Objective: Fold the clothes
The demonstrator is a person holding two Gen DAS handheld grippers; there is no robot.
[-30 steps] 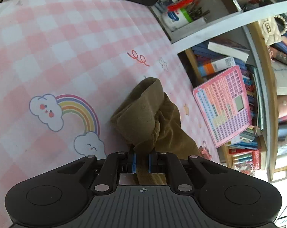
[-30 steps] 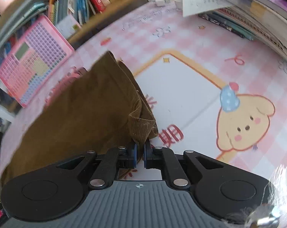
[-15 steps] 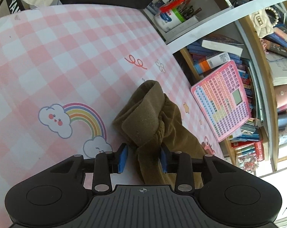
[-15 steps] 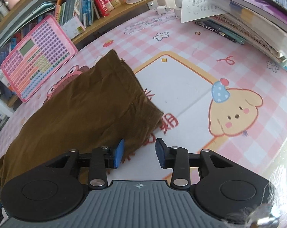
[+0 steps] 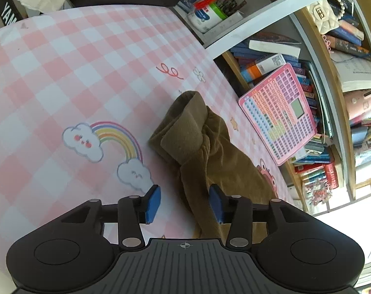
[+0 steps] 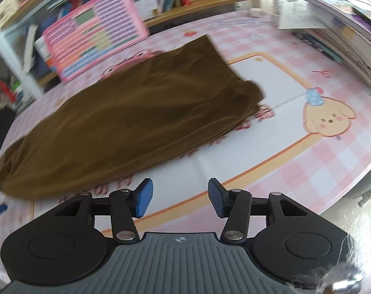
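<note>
A brown garment [image 6: 136,120] lies folded lengthwise on the pink checked table mat [image 6: 308,171]. In the left wrist view its bunched end [image 5: 185,132] rests by the rainbow print. My left gripper [image 5: 184,202] is open, its blue pads either side of the cloth's near edge, not gripping it. My right gripper [image 6: 178,197] is open and empty, just in front of the garment's long edge, above the mat.
A pink toy keyboard [image 5: 281,112] leans against a bookshelf [image 5: 332,147] beyond the garment; it also shows in the right wrist view [image 6: 92,36]. A stack of books [image 6: 332,31] sits at the right. A pen holder [image 5: 210,12] stands at the far edge.
Both grippers have opened and let go of the garment, then drawn back. The cloth now lies flat on the mat. The right wrist view is blurred by motion.
</note>
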